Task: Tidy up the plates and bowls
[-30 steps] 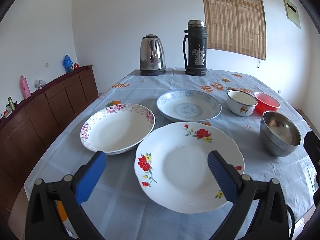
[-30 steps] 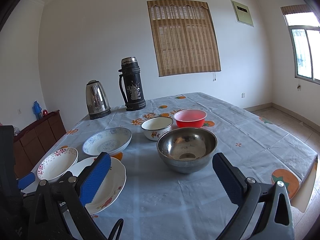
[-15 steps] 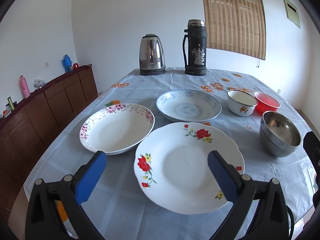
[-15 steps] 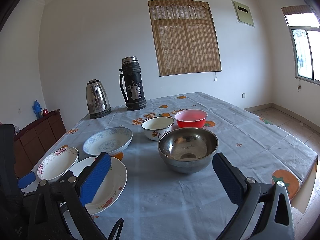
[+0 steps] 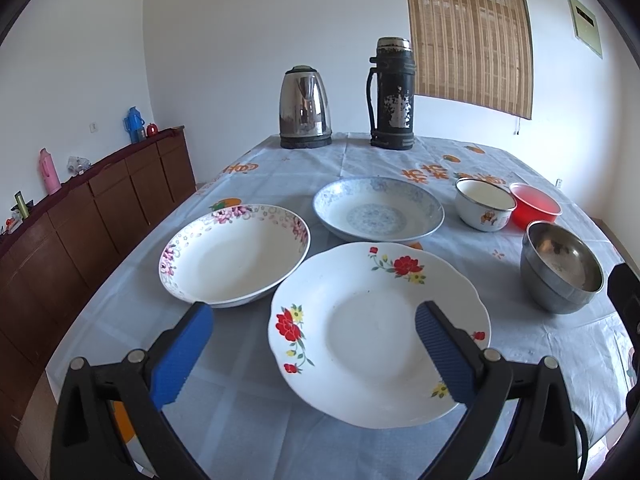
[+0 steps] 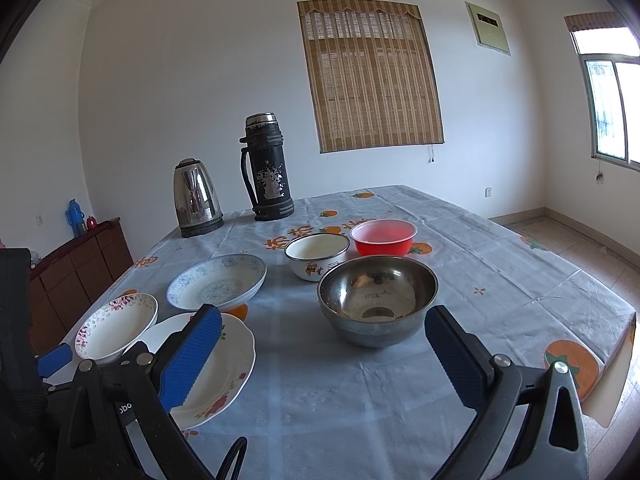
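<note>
Nothing has shifted since earlier: your left hand-held gripper (image 5: 312, 344) and right hand-held gripper (image 6: 324, 356) stay wide, empty. Lower frame: three plates (image 5: 376, 328), three bowls (image 6: 378, 300).

Soft, even daylight fills both views. In the right wrist view it enters through the window (image 6: 608, 108), which is blown out to white at its upper panes. Shadows on the tablecloth (image 6: 460, 248) are faint and short. The steel bowl (image 6: 378, 300) and the kettle (image 5: 305, 106) carry dull reflections. Fisheye curvature bends the walls, and black vignette fills the corners. Focus is sharp throughout.
</note>
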{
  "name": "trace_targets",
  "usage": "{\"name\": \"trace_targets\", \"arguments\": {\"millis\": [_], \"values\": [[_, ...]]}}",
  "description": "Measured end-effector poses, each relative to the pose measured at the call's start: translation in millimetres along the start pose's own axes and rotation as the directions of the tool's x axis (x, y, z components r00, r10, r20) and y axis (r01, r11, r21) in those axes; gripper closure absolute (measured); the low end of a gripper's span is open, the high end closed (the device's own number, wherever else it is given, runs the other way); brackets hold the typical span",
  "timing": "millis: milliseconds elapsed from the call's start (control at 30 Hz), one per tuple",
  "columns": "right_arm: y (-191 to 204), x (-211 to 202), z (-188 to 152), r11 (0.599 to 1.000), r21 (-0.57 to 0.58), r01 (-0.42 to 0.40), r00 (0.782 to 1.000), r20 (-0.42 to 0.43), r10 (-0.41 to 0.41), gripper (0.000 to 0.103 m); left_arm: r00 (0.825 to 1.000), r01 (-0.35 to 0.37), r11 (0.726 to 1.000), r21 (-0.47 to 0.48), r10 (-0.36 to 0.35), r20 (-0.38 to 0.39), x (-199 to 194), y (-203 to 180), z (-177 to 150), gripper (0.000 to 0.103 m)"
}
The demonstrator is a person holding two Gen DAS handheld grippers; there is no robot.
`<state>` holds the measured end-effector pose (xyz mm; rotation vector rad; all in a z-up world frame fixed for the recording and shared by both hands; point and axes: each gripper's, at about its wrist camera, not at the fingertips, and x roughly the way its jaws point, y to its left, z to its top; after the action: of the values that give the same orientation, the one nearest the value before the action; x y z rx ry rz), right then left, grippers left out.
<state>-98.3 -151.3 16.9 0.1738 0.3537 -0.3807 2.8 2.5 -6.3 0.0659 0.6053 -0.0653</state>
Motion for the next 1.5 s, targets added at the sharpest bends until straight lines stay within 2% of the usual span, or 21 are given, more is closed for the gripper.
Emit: {"name": "trace_targets", "arguments": {"millis": [667, 800, 933, 1167, 1233, 1300, 1367, 1500], "values": [[2, 8, -3, 1.000, -0.015, -0.014, 1.000, -0.011, 0.014, 0.001, 1.000, -0.005, 1.000, 0.001, 0.005, -0.023, 9, 5, -4, 0.000], [4, 16, -4, 0.998, -0.042, -0.039, 0.999, -0.032, 0.037, 0.001, 0.999, -0.016, 1.000, 0.007, 0.016, -0.041, 14, 17, -9, 0.000], [6, 28, -7, 0.996, -0.078, -0.043, 0.997, -0.070, 0.037, 0.001, 0.997, -0.012, 1.000, -0.025, 0.010, -0.076, 18, 37, -13, 0.000], [9, 45, -10, 0.991, -0.088, -0.104, 0.988, -0.121, 0.093, 0.001, 0.994, -0.028, 0.998, -0.050, 0.023, -0.103, 29, 52, -11, 0.001], [13, 50, -9, 0.987, -0.095, -0.130, 0.984, -0.137, 0.117, 0.004, 0.994, -0.018, 0.999, -0.044, 0.013, -0.109, 32, 50, -10, 0.001], [18, 56, -8, 0.978, -0.106, -0.178, 0.973, -0.167, 0.159, 0.026, 0.993, -0.011, 0.999, -0.043, 0.005, -0.117, 35, 49, -9, 0.001], [24, 65, -9, 0.971, -0.119, -0.210, 0.960, -0.215, 0.181, 0.035, 0.993, -0.012, 0.999, -0.038, 0.007, -0.122, 36, 48, -8, 0.001], [25, 77, -15, 0.965, -0.103, -0.239, 0.943, -0.263, 0.205, 0.036, 0.992, -0.018, 0.999, -0.031, 0.014, -0.127, 40, 49, -7, 0.003]]}}
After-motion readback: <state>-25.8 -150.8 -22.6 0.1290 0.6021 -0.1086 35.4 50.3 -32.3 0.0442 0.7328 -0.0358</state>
